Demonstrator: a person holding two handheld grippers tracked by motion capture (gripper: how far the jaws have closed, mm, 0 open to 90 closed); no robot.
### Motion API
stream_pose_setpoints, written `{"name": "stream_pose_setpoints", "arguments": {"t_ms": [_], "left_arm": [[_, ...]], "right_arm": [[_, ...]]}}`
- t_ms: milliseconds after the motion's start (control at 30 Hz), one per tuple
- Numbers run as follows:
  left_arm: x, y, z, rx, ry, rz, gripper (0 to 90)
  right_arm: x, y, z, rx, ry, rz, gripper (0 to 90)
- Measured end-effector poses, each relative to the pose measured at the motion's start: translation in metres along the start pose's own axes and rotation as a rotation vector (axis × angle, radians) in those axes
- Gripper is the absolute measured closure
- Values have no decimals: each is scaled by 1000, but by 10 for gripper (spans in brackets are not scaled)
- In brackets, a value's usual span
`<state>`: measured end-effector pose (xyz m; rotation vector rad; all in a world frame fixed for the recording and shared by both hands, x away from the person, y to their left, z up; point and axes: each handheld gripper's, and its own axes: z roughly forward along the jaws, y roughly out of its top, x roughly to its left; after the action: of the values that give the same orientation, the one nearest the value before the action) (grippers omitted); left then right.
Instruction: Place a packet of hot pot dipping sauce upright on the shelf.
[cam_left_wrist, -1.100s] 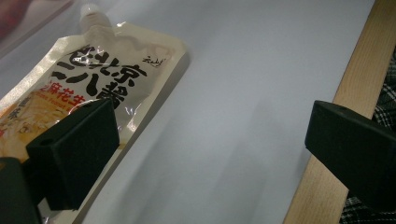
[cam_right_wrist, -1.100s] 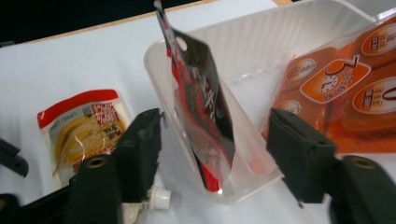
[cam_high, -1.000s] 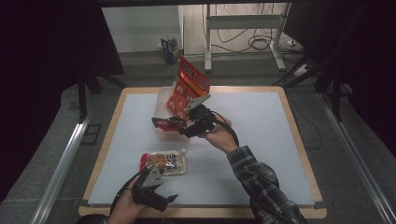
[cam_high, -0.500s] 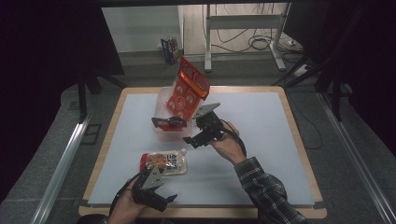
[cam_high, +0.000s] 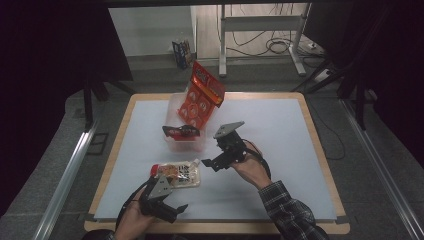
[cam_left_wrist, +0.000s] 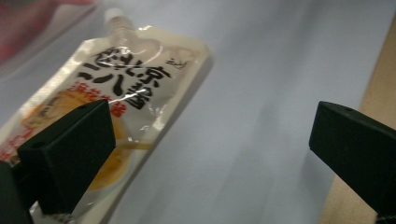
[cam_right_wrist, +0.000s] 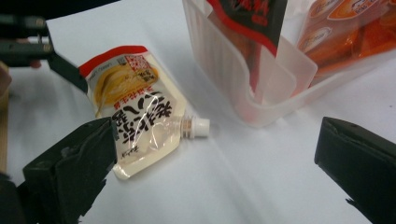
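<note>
The spouted pouch (cam_right_wrist: 135, 112) looks soft, slick and floppy, best pinched at its flat edge; the right gripper (cam_right_wrist: 215, 163) has just spread wide and holds nothing, and the left gripper (cam_left_wrist: 210, 154) gapes empty too.

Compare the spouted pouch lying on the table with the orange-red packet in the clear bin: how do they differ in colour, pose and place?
The spouted pouch is mostly white and yellow with a red end; the orange-red packet is orange-red nearly all over. The pouch lies flat on the white table; the packet stands tilted, leaning out over the rim of the clear bin. The pouch has a white screw cap; no cap shows on the packet. Both are printed soft packs.
</note>
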<state>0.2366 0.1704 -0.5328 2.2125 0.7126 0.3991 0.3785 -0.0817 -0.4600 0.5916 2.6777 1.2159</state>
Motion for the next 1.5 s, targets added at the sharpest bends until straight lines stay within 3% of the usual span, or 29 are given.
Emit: {"name": "stream_pose_setpoints", "arguments": {"t_ms": [67, 133, 233, 467, 633, 900, 1267, 1500], "left_arm": [[2, 0, -1, 1, 12, -6, 4], [4, 0, -3, 5, 26, -10, 6], [7, 0, -6, 7, 39, -24, 13], [14, -1, -13, -7, 38, -46, 16], [24, -5, -17, 7, 80, -72, 67], [44, -12, -25, -7, 82, -123, 245], [62, -18, -23, -28, 51, -184, 653], [70, -22, -22, -9, 72, -199, 808]], "right_arm": [[2, -4, -1, -3, -12, 3, 0], [4, -9, -4, -35, -47, 11, 0], [7, -15, -7, -73, -57, 34, 0], [19, -24, -7, -30, -34, 25, 0], [27, -32, -8, -6, -26, 36, 0], [31, -44, -8, 19, -26, 67, 0], [35, -48, 2, 63, -7, 84, 0], [37, -48, 4, 81, -2, 85, 0]]}}
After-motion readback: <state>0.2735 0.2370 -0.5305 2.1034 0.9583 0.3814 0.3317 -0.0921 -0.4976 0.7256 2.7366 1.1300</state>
